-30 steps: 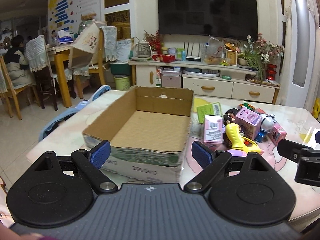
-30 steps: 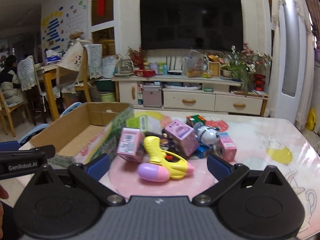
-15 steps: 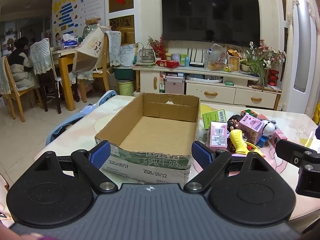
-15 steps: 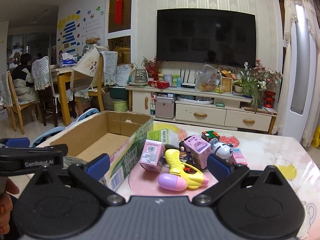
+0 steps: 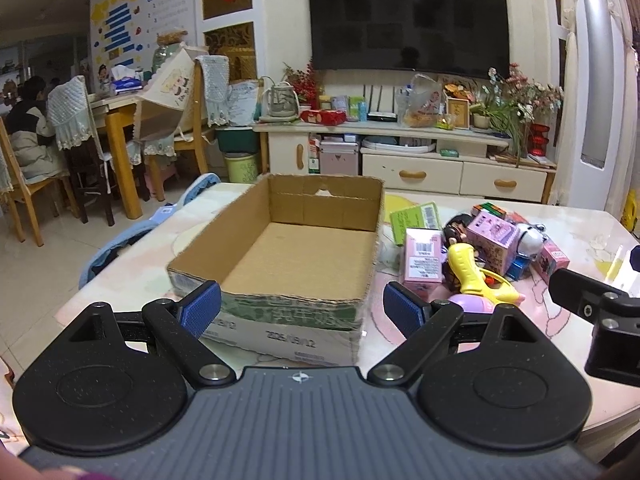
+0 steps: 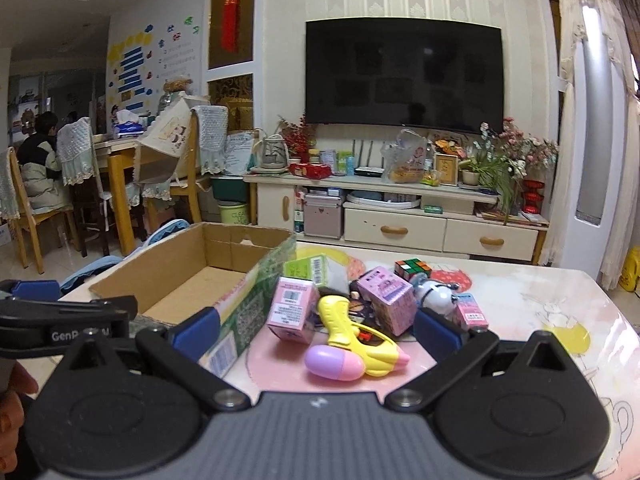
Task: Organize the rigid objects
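I held left gripper (image 5: 301, 310), jaws spread and empty, facing the empty cardboard box (image 5: 296, 256) | right gripper (image 6: 316, 336), jaws also apart, framed yellow toy gun (image 6: 352, 340) atop the counter (image 6: 532, 320) pile, likely first to box.

The near outer wall of the cardboard box (image 5: 280, 336) carries a printed date that reads roughly "2026/09/12", the first digits blurred. In the right wrist view, the black arm of the left tool (image 6: 68, 326) shows white lettering "GenR…", the rest hidden behind the right tool's frame. Barcode labels on the pink carton (image 6: 291, 312) and green carton (image 6: 308, 270) are too small to read.
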`<state>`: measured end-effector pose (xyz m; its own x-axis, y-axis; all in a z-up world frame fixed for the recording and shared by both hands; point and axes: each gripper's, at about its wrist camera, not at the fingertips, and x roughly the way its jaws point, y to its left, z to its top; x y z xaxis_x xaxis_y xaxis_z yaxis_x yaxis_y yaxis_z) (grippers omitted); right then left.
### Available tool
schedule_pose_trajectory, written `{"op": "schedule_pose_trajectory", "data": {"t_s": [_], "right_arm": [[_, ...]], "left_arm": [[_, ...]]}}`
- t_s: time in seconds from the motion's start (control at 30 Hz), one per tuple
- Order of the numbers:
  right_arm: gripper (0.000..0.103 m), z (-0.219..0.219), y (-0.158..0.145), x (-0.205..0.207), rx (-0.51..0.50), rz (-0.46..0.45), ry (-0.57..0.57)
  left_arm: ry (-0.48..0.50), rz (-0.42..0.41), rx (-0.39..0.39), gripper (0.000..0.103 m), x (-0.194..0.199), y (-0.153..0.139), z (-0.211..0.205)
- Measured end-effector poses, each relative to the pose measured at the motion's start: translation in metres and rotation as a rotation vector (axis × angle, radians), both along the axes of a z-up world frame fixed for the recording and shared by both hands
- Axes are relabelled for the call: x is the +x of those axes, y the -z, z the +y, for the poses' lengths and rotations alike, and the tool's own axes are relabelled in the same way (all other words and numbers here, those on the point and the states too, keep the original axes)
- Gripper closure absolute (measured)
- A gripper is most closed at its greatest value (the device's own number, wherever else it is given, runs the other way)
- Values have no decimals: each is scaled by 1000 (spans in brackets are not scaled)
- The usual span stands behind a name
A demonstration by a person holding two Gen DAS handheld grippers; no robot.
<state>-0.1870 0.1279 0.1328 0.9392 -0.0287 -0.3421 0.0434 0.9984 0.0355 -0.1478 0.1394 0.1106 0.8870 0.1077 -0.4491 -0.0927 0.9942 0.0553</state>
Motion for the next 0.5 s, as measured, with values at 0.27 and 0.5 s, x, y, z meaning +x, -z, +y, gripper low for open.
{"op": "schedule_pose_trajectory", "data": {"t_s": [0.27,0.5], "right_arm": [[1,-36,26,8,-6,10,97],[1,-86,57,22,27,46,182]], "left_arm": [[111,13,19,0,6,5,-18],[208,33,64,0,20,17,-39]]}}
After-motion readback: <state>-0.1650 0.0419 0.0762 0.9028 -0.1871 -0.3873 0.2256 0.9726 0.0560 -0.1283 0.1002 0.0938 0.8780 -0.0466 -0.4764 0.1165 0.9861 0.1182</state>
